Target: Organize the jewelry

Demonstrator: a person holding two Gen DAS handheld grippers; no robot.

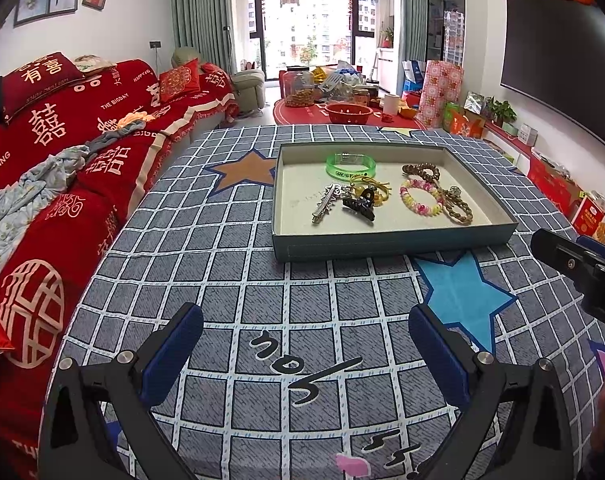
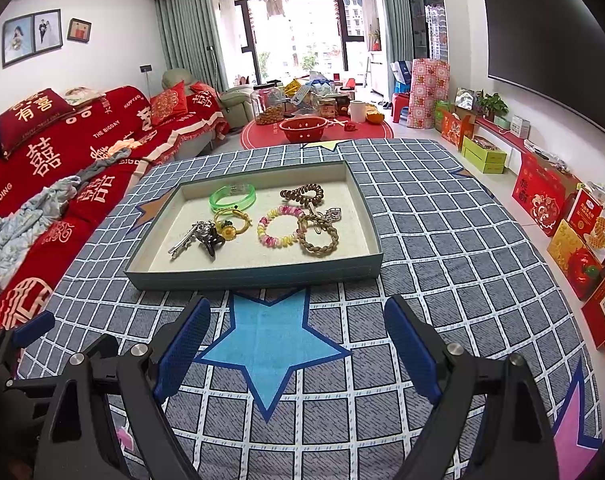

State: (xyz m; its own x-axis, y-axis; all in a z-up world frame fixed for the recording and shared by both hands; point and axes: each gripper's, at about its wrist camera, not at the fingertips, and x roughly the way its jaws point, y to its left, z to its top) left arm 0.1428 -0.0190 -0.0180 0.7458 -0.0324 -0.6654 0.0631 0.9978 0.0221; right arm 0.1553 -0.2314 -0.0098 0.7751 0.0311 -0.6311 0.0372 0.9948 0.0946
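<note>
Evidently both tools were idle: the left gripper hung with its blue pads spread wide and nothing between them, and the right gripper was likewise spread and empty, poised over the blue star printed on the checked cloth.

From the right wrist view the shallow tray sat at twelve o'clock, just beyond the star, and all the jewelry lay inside it. A green bangle lay at eleven, a brown coil hair tie at twelve, a yellow ring-shaped piece with a flower below the bangle, a pink-and-yellow bead bracelet at the middle, and a braided brown bracelet touching it at one o'clock. A silver hair clip and a black claw clip overlapped at ten.

As a judgement, this fitted either a loose heap awaiting sorting or pieces already gathered into the tray; the pictures did not settle which. Any pick there would call for a narrow approach, since several pieces touched or overlapped and a small silver charm lay against the braid.

Nothing blocked the path. A red sofa stood at nine, stacked gift boxes at three.
</note>
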